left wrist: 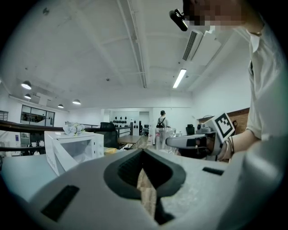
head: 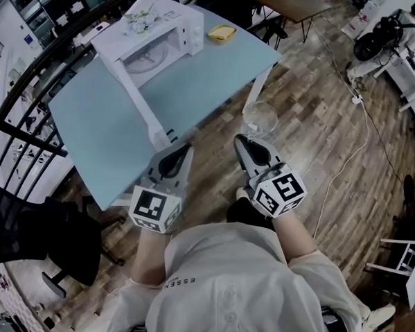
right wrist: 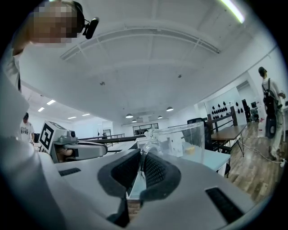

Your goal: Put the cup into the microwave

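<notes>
A clear plastic cup (head: 260, 118) hangs over the wooden floor just off the table's near right edge, and my right gripper (head: 245, 138) is shut on its rim. In the right gripper view the cup (right wrist: 186, 139) stands right beyond the closed jaws (right wrist: 141, 155). My left gripper (head: 188, 147) hovers beside it at the table's edge, shut with nothing between its jaws (left wrist: 143, 152). The white microwave (head: 148, 48) stands at the far side of the light blue table (head: 198, 85), its door (head: 138, 96) swung open toward me. The microwave (left wrist: 72, 150) also shows in the left gripper view.
A yellow object (head: 221, 33) lies on the table right of the microwave. White flowers (head: 139, 19) sit on top of the microwave. A black office chair (head: 37, 236) stands at the lower left beside a dark railing (head: 15, 131). A person (head: 388, 32) is far off at the upper right.
</notes>
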Demonstrator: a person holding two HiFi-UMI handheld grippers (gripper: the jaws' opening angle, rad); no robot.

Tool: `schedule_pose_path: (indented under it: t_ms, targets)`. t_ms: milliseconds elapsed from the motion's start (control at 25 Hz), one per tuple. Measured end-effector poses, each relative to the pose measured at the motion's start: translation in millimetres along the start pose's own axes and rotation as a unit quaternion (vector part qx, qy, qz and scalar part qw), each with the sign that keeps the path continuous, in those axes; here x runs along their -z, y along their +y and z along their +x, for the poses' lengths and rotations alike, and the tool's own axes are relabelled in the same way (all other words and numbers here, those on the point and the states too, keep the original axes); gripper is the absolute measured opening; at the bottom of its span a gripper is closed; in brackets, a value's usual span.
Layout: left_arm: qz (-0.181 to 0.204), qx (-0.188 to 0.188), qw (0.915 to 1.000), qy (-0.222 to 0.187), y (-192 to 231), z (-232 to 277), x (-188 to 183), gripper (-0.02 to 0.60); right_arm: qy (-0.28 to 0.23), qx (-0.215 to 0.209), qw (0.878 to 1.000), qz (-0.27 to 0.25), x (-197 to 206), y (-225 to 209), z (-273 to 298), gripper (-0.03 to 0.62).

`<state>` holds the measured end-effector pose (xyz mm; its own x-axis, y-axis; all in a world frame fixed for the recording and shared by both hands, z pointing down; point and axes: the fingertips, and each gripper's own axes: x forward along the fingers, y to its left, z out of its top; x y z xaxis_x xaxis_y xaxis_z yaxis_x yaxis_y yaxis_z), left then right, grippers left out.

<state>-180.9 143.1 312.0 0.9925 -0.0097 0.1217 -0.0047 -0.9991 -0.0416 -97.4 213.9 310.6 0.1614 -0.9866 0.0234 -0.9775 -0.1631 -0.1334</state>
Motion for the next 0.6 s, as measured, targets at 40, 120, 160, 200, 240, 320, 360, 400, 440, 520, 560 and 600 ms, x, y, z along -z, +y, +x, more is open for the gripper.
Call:
schedule_pose_path:
  t_ms: [40, 120, 160, 200, 240, 320, 360, 400, 440, 520, 560, 600]
  targets:
    - [-0.003, -0.002, 1.0000, -0.001, 0.9, 5.1, 0.0, 0.000, 0.000, -0.005, 1.000, 0.002, -0.2, -6.4, 5.3, 0.025]
    - [-0.005, -0.011, 0.9999, 0.001, 3.5, 17.4, 1.3, 0.000, -0.002, -0.021, 1.000, 0.003, -1.9, -19.9, 17.5, 0.025]
    - [-0.002, -0.017, 0.9998, 0.004, 5.0, 25.3, 1.7, 0.000, -0.004, -0.031, 1.000, 0.001, -3.9, -27.2, 24.2, 0.026]
    - [0.002, -0.023, 0.9997, 0.007, 6.3, 34.0, 1.0, 0.000, -0.006, -0.041, 0.999, -0.001, -6.3, -35.3, 31.0, 0.026]
    - [0.007, -0.028, 0.9995, 0.008, 7.4, 43.1, -1.1, 0.000, -0.007, -0.050, 0.999, -0.002, -8.5, -44.0, 37.8, 0.026]
    - [0.016, -0.049, 0.9987, 0.006, 11.1, 60.8, -7.9, 0.000, -0.007, -0.077, 0.997, -0.001, -11.1, -61.5, 52.6, 0.025]
    - [0.016, -0.064, 0.9978, 0.004, 14.6, 70.4, -11.1, 0.000, -0.005, -0.094, 0.996, 0.001, -11.3, -70.8, 60.4, 0.025]
    - [0.015, -0.079, 0.9968, 0.003, 19.0, 81.4, -13.6, 0.000, -0.001, -0.108, 0.994, 0.002, -11.3, -81.4, 67.9, 0.025]
    - [0.011, -0.091, 0.9958, 0.003, 24.0, 94.1, -15.4, 0.000, 0.003, -0.118, 0.993, 0.004, -11.9, -93.4, 74.9, 0.026]
    - [0.003, -0.110, 0.9939, 0.006, 34.7, 121.5, -19.0, 0.000, 0.014, -0.133, 0.991, 0.003, -15.6, -118.7, 89.6, 0.025]
    - [0.000, -0.122, 0.9925, 0.005, 40.5, 134.4, -22.0, 0.000, 0.021, -0.143, 0.990, 0.000, -17.8, -130.9, 98.1, 0.025]
    - [-0.005, -0.138, 0.9904, 0.004, 46.6, 146.4, -25.5, 0.000, 0.028, -0.156, 0.987, -0.006, -19.6, -142.7, 106.9, 0.025]
